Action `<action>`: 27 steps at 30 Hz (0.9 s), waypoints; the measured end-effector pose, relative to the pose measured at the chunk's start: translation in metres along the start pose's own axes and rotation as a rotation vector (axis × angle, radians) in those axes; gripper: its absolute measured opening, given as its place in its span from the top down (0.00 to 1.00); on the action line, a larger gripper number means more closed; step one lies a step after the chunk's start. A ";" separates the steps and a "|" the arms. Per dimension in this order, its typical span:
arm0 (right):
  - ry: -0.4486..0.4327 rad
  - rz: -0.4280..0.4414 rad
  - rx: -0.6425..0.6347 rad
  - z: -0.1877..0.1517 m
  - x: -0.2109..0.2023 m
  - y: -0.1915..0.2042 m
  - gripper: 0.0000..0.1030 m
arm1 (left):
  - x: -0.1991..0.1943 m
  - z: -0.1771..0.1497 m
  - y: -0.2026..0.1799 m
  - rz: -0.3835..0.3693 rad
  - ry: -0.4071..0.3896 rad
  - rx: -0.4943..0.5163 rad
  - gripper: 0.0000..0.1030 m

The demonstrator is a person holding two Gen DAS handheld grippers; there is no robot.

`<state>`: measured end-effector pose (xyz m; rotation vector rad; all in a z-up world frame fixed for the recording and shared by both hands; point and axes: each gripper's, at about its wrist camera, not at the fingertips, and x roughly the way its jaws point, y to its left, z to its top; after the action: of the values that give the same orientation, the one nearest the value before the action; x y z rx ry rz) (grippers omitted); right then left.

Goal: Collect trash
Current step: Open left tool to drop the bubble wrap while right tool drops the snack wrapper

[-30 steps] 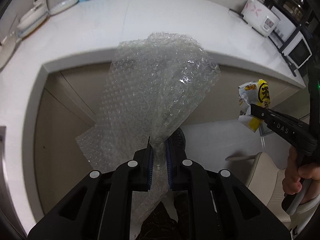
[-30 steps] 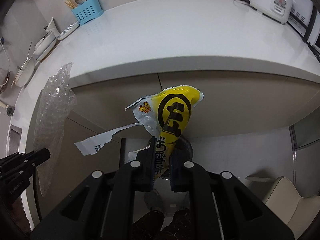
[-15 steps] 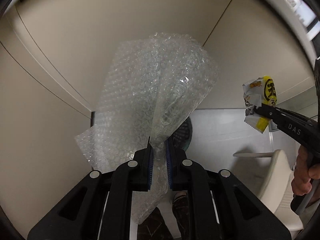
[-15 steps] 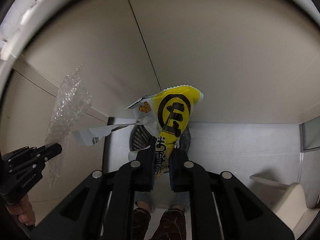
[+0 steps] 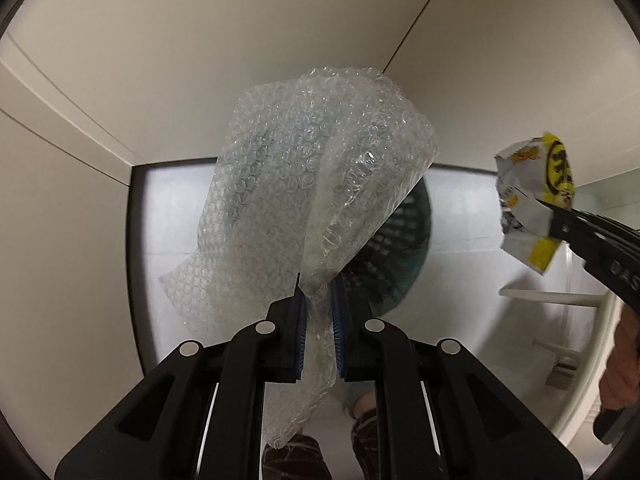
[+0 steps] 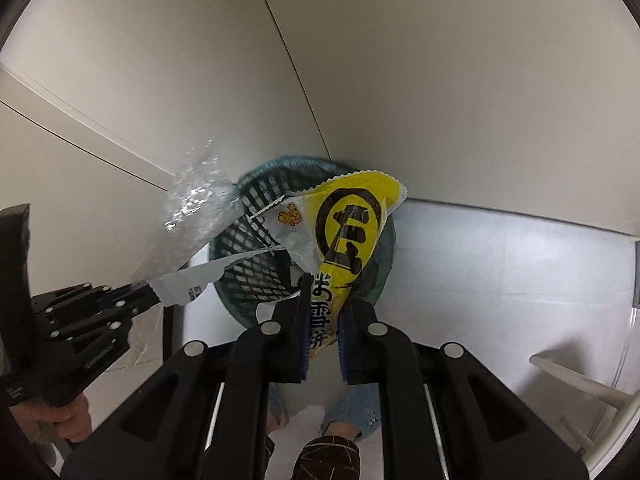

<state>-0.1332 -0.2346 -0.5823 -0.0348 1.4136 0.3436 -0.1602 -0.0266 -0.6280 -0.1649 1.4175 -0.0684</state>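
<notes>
Left wrist view: at the bottom centre the black left gripper [image 5: 319, 300] is seen clamped, its blue pads [image 5: 301, 334] pressed on the pinched lower part of a crumpled sheet of clear bubble wrap [image 5: 304, 200], which fans up into the middle of the frame while a tail hangs below the jaws. Behind the sheet, just right of centre, part of a dark teal round plastic mesh wastebasket [image 5: 400, 248] is seen on the pale floor [image 5: 168, 216], largely covered by the wrap. At the right edge the black right gripper [image 5: 550, 220] is seen closed on a yellow, white and black snack wrapper [image 5: 536, 200], with a hand [image 5: 620, 364] on its handle below. In the right wrist view the same wrapper [image 6: 348, 240] is gripped between the blue pads at lower centre and is held over the basket's open mouth [image 6: 248, 264]. Beige cabinet panels [image 5: 280, 32] fill the upper part of both frames.
</notes>
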 end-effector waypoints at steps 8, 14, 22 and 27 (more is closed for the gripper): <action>0.031 -0.013 0.018 -0.008 0.028 -0.003 0.91 | 0.065 0.011 -0.016 0.013 0.050 0.034 0.90; 0.039 -0.018 0.024 -0.005 0.032 0.000 0.91 | 0.096 0.017 -0.025 -0.013 0.070 0.057 0.90; 0.041 -0.018 0.027 -0.004 0.037 0.000 0.91 | 0.097 0.022 -0.029 -0.085 0.051 0.070 0.75; 0.030 -0.014 0.026 -0.008 0.039 -0.001 0.91 | 0.084 0.021 -0.022 -0.104 0.009 0.051 0.49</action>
<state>-0.1362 -0.2290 -0.6212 -0.0283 1.4472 0.3142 -0.1255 -0.0590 -0.7037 -0.1962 1.4140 -0.1904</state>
